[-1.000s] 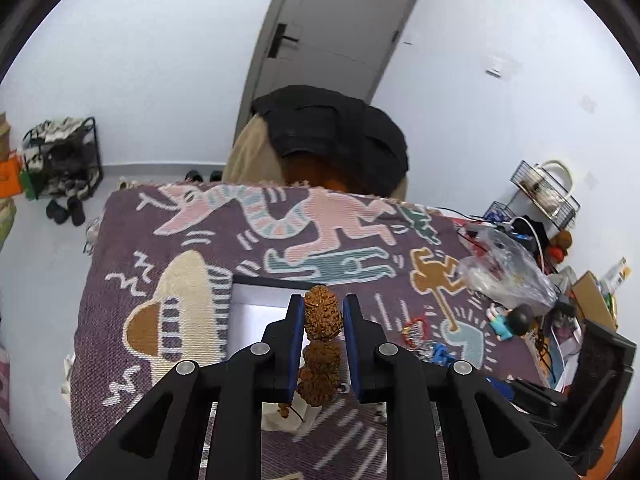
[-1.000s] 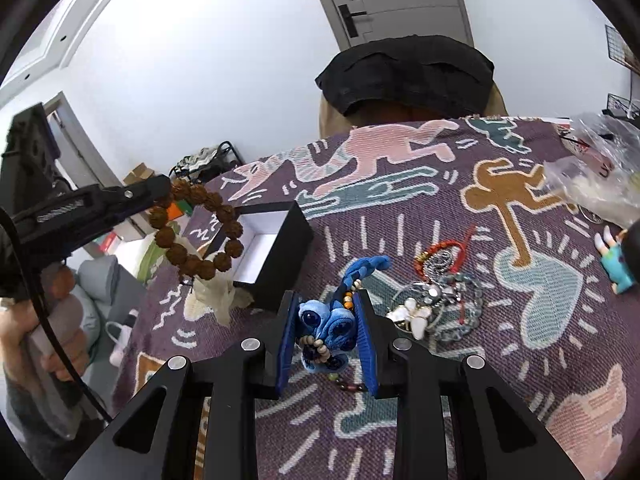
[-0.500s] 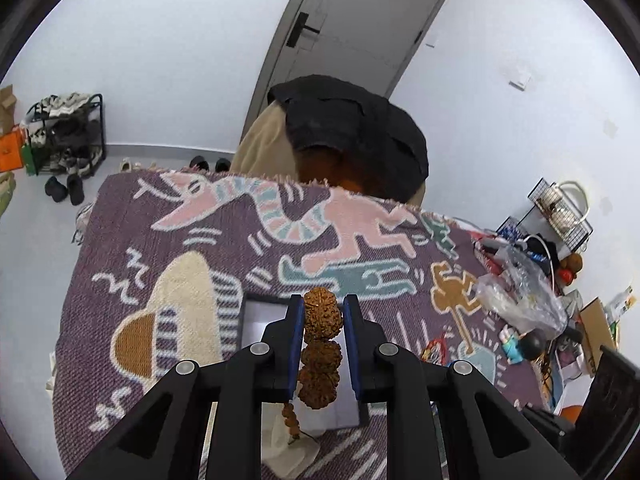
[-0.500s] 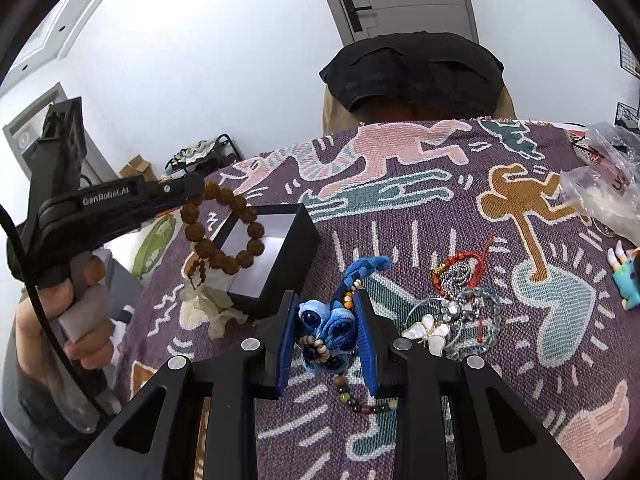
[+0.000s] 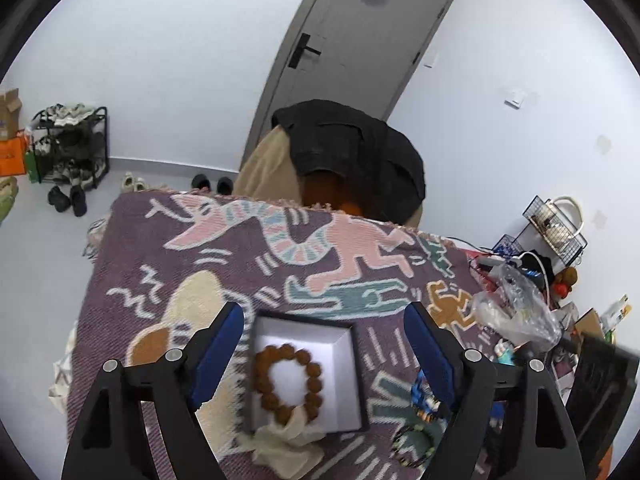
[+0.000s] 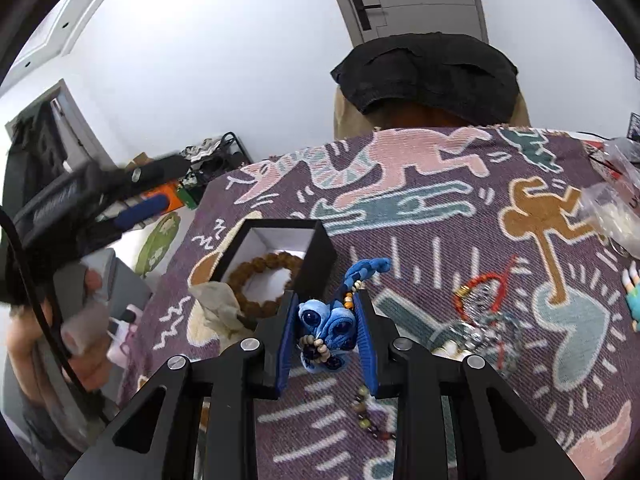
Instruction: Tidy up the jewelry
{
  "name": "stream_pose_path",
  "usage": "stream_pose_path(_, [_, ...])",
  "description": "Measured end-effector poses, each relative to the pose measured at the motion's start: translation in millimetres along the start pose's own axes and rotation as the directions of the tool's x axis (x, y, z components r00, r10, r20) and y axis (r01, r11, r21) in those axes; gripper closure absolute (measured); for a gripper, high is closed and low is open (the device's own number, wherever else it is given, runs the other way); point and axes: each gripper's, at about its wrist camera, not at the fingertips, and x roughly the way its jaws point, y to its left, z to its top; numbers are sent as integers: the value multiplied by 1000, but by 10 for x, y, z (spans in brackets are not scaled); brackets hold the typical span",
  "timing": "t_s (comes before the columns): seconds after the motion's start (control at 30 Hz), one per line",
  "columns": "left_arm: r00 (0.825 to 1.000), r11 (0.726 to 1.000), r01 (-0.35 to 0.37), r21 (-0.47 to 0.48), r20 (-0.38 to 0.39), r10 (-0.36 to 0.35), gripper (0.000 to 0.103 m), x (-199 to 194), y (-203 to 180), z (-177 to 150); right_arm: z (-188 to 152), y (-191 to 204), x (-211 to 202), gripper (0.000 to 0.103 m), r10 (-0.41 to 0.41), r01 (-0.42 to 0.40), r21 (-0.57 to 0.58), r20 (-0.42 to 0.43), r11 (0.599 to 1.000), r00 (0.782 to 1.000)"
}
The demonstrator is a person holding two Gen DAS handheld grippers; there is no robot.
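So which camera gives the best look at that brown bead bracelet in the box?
The left wrist view: the brown bead bracelet lies as a nearly full ring on the black box's white floor. In the right wrist view, the box wall and cream cloth hide part of it.

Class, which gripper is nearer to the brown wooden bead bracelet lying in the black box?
Left. The left gripper, jaws open, hovers directly over the brown wooden bead bracelet in the black box. The right gripper sits beside the box, clamping a blue plush charm.
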Motion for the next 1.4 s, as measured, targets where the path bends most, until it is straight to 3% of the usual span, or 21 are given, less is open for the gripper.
stream_pose_path(0.37, [997, 996, -75, -48, 9, 76, 20, -263, 493, -271, 219, 385, 325, 73, 92, -92, -37, -13, 995, 996])
stream_pose_path(0.43, [997, 996, -75, -54, 9, 75, 20, -288, 538, -325, 248, 457, 353, 61, 111, -111, -52, -13, 992, 994])
stream_pose_path(0.5, [997, 996, -75, -55, 5, 76, 20, -293, 571, -391, 251, 504, 342, 37, 131, -132, -65, -11, 989, 991])
stream_pose_path(0.53, [997, 996, -75, -54, 2, 75, 20, -288, 571, -410, 237, 507, 312, 34, 133, -133, -68, 1, 989, 991])
stream_pose_path(0.97, [997, 999, -41, 10, -70, 41, 20, -50, 309, -840, -26, -125, 48, 34, -17, 17, -3, -17, 1000, 1000])
stream_pose_path(1.3, [985, 996, -74, 59, -149, 82, 21, 270, 171, -1091, -395, -409, 24, 34, -91, 89, -19, -80, 996, 993])
stream_pose_path(1.4, [981, 993, -89, 76, -167, 101, 26, 365, 151, -1148, -511, -469, 103, 34, -104, 102, -26, -119, 994, 987])
